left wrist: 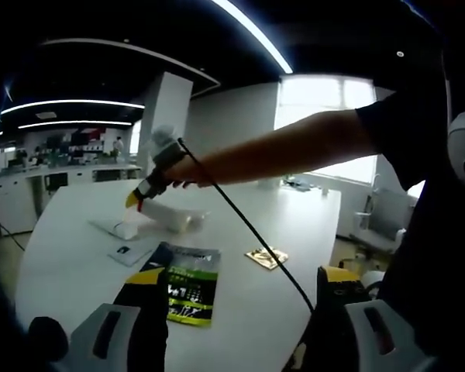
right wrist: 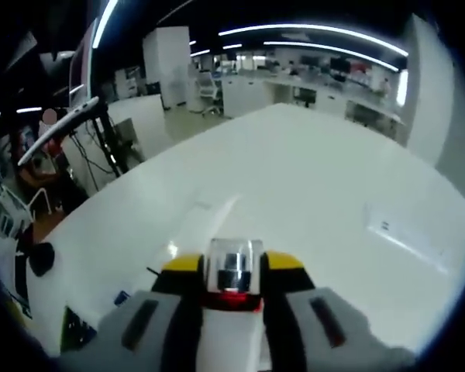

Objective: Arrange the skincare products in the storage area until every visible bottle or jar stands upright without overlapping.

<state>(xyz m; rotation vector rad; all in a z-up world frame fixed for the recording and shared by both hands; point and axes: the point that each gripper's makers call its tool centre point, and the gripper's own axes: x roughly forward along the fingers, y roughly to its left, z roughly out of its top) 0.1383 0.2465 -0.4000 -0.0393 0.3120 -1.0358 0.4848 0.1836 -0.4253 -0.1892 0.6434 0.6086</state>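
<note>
L gripper view: own L gripper (left wrist: 236, 310) rises from bottom edge, jaws wide apart, nothing between them; yellow-tipped black fingers (left wrist: 149, 298) over the near part of a white table (left wrist: 70, 263). On the table just ahead of the L jaw: dark green/black sachet (left wrist: 187, 285) lying flat, printed side up. Beside it, to the left, a small white card w/ dark mark (left wrist: 129, 253). Right of sachet, apart from it, a small gold foil packet (left wrist: 266, 257), flat. Further out, a white tube (left wrist: 118, 228) lying flat.

Person's arm (left wrist: 287, 151) reaches across from right side, holding R gripper (left wrist: 139, 198) over the far-mid table; black cable (left wrist: 244, 221) trails from it back toward the camera. R gripper jaws closed around a white bottle (left wrist: 169, 217) w/ clear cap, bottle lying roughly horizontal, low over/at the tabletop next to the tube; contact w/ table cannot be told.

R gripper view: R gripper (right wrist: 234, 291) jaws narrow, clamped on the white bottle (right wrist: 231, 329); clear cap (right wrist: 234, 267) points fwd between the yellow tips, red band just under cap. White table (right wrist: 310, 194) beyond. A flat white card (right wrist: 399, 232) lies at right, well apart. Lower left edge: dark sachet corner (right wrist: 79, 329), partly cut off.

Background: open office, ceiling strip lights, bright window.
</note>
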